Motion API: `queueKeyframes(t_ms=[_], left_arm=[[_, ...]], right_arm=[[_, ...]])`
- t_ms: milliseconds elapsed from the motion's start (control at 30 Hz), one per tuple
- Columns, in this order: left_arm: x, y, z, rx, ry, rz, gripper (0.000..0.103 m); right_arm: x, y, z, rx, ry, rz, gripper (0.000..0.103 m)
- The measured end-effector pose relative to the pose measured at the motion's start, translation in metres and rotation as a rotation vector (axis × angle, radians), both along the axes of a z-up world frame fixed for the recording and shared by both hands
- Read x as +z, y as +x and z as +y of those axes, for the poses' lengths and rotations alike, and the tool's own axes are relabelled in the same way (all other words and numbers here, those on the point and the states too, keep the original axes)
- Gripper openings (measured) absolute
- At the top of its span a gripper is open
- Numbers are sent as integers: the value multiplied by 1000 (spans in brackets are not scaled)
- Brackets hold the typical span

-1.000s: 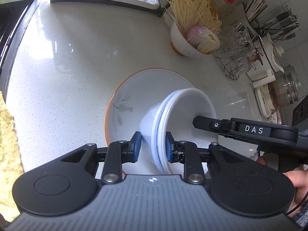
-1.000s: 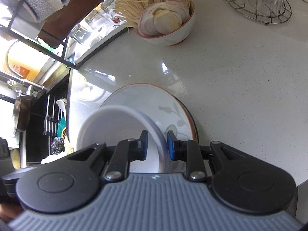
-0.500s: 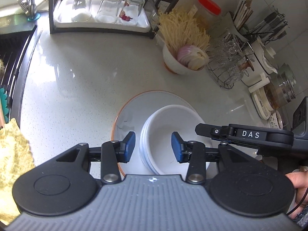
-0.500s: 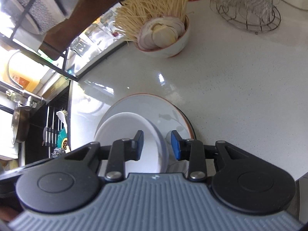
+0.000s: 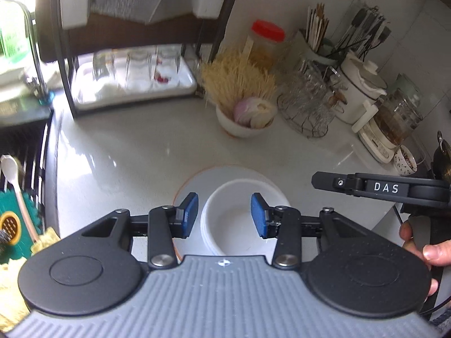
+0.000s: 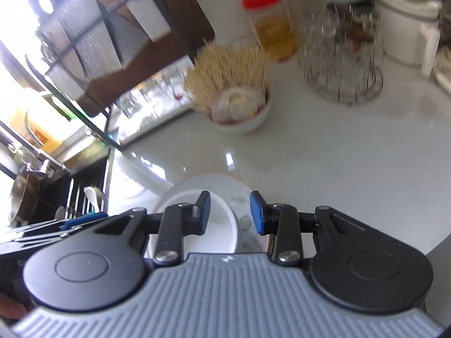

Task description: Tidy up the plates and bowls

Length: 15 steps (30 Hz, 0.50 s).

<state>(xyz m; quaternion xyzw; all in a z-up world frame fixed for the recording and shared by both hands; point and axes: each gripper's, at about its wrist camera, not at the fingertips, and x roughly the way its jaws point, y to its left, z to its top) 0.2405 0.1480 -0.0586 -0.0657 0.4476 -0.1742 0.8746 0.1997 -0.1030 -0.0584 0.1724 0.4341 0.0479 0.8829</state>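
A stack of white bowls sits upright on an orange-rimmed white plate on the white counter. My left gripper is open and empty, raised above the bowls. My right gripper is open and empty too, above the plate's right part; the bowls and plate show below it. The right gripper's body shows at the right of the left wrist view.
A bowl of noodles and sliced onion stands behind the plate. A wire rack of glasses, a red-lidded jar, utensil holders and a kettle line the back right. A dark shelf with glasses is back left, the sink at left.
Both grippers let go of the tilted bowls, opened wide and pulled up and back. The bowls now rest upright on the plate.
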Motion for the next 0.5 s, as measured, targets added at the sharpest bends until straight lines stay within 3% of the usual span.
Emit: queueKeyframes(t_ms=[300,500], left_arm=[[48,-39,-26,46,-27,-89,47],[70,-73,-60,81,3,-170,47]], right_arm=[[56,-27,-20,54,-31,-189,35],[71,-54,-40,97,-41,-256,35]])
